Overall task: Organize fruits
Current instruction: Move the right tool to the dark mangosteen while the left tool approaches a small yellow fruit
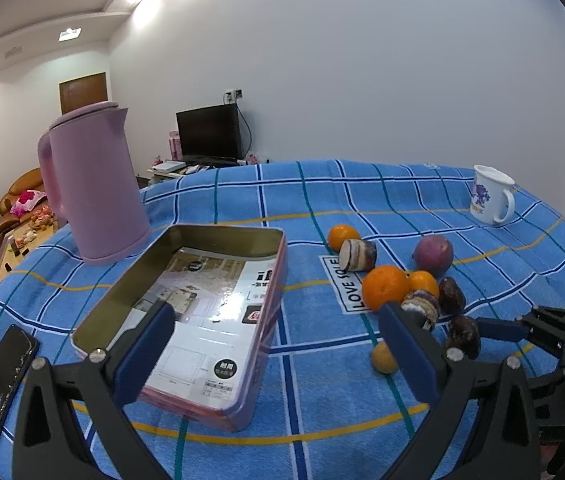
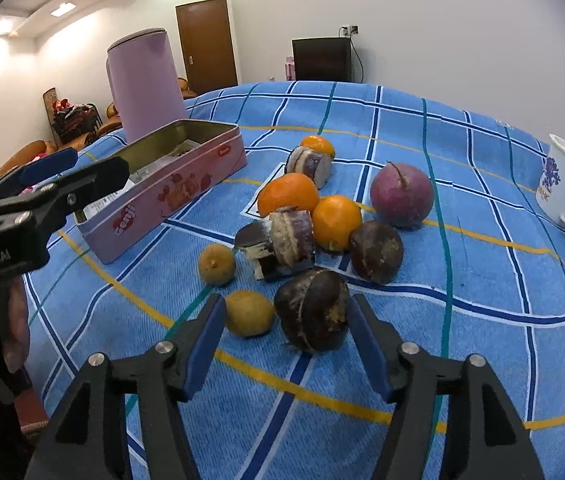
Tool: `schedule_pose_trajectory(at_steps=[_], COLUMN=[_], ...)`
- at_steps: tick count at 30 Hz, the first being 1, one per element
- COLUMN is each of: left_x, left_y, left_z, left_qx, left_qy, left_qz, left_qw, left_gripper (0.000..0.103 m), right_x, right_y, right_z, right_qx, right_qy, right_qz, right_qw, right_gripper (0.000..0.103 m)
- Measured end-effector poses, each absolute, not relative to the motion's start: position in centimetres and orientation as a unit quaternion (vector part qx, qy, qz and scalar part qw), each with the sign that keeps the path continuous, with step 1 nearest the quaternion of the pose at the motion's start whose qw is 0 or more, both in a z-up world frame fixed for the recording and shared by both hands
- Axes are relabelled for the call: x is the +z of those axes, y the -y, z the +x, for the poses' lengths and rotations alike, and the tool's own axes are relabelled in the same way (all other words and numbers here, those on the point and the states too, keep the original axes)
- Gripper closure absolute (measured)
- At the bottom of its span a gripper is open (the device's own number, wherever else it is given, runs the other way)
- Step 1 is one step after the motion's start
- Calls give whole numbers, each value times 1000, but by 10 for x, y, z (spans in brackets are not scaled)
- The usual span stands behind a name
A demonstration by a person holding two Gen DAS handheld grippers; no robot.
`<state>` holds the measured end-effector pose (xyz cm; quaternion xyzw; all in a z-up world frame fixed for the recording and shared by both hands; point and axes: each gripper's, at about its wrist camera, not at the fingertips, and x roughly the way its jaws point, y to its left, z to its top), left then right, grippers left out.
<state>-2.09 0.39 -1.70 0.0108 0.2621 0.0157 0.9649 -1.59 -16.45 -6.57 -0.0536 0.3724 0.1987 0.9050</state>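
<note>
Right wrist view: the right gripper was seen with fingers parted, unclosed, around a dark brown wrinkled round fruit on the blue checked table. Centring was judged advisable before closing, excluding the small yellow-brown fruit beside it. The left gripper, empty, was held wide by the open pink metal tin.

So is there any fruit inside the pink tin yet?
No, the pink tin holds only a printed paper sheet, and the oranges and the other fruit lie beside it on the blue cloth.
</note>
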Motion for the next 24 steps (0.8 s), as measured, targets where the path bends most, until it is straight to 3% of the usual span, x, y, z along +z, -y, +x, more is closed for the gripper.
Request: schedule_pose_trajectory(at_steps=[7, 19, 21, 24], left_x=[-19, -27, -28, -29], left_y=[-5, 16, 21, 29], left_z=[-21, -22, -24, -26], left_qx=[13, -20, -30, -44], left_qy=[-263, -272, -273, -272], left_qz=[5, 14, 21, 29], left_qw=[965, 962, 961, 961], left_gripper=[0, 2, 4, 6], right_x=[-57, -67, -71, -71], right_y=[189, 180, 191, 204], right_z=[-16, 8, 19, 17], right_qx=[216, 189, 206, 206], right_qy=[-354, -384, -398, -399], right_qz=[23, 18, 71, 89], right_qw=[910, 904, 891, 889], right_gripper=[39, 40, 56, 56])
